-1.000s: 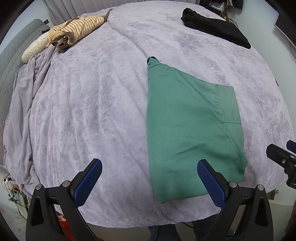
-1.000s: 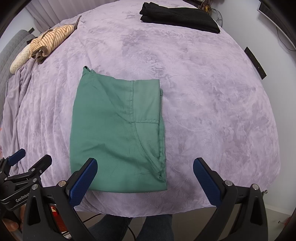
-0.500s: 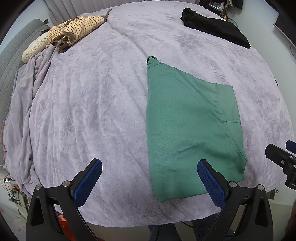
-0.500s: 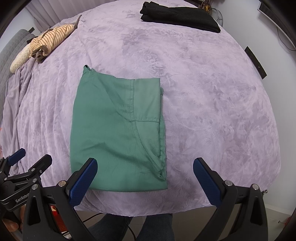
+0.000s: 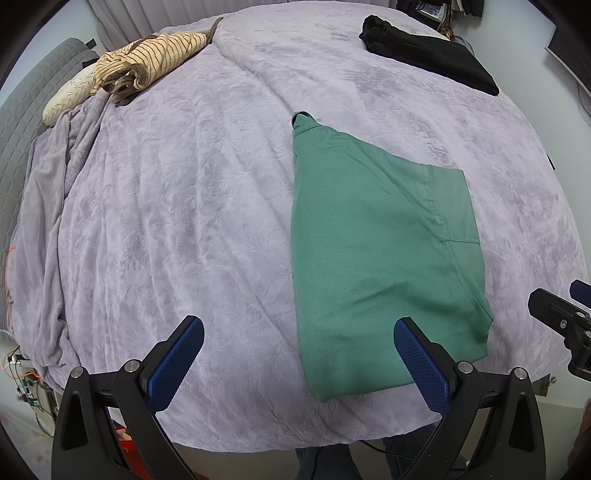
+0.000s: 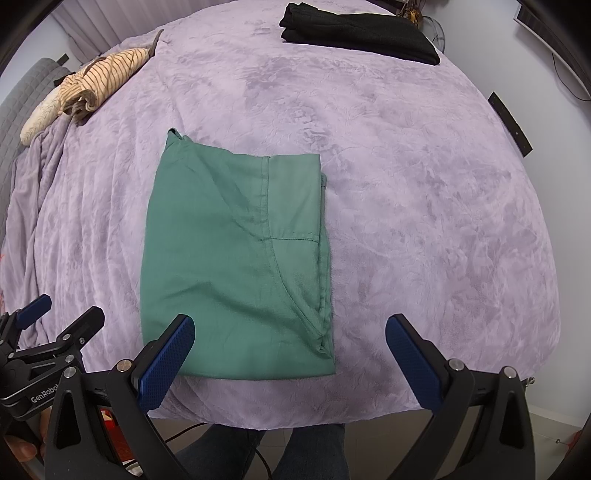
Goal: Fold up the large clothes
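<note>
A green garment (image 5: 376,240) lies folded into a long rectangle on the lilac bedspread (image 5: 184,192); it also shows in the right wrist view (image 6: 236,258). My left gripper (image 5: 299,354) is open and empty, held above the bed's near edge, its right finger over the garment's near hem. My right gripper (image 6: 290,354) is open and empty, above the near hem, its left finger over the garment's near left corner. Each gripper shows at the side of the other's view: the left one (image 6: 48,332) and the right one (image 5: 561,314).
A folded black garment (image 6: 358,33) lies at the bed's far right. A striped beige garment (image 6: 96,81) lies bunched at the far left, next to a cream pillow (image 6: 38,114). The bedspread (image 6: 424,206) hangs over the near edge; legs and floor show below.
</note>
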Motion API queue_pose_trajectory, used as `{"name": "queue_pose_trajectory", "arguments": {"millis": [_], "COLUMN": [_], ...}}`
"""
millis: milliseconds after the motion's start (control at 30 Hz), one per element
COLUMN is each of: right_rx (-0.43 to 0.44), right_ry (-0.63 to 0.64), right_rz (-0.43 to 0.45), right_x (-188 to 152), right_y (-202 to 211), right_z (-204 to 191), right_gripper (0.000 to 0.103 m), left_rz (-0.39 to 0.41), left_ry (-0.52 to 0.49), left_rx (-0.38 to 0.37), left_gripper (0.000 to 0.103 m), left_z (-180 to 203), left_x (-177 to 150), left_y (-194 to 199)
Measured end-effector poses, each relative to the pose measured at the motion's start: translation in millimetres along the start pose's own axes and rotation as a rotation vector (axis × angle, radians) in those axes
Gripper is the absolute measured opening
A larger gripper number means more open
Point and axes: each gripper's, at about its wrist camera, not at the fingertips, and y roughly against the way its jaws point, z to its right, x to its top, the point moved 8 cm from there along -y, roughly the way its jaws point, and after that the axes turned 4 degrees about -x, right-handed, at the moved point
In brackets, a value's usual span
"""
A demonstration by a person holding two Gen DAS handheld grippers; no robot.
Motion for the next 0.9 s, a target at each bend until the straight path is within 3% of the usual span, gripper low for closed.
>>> {"name": "queue_pose_trajectory", "arguments": {"millis": [900], "right_rx": [0.001], "right_ry": [-0.002], "right_rz": [-0.005], "right_x": [-5.3], "right_y": [-3.0], "right_z": [-0.7], "right_gripper": [0.103], "left_rz": [0.026], "left_ry": [-0.004], "left_rx": [0.015], "left_gripper": [0.103], "left_z": [-4.8], "left_x": [3.0], "left_y": [4.6]}}
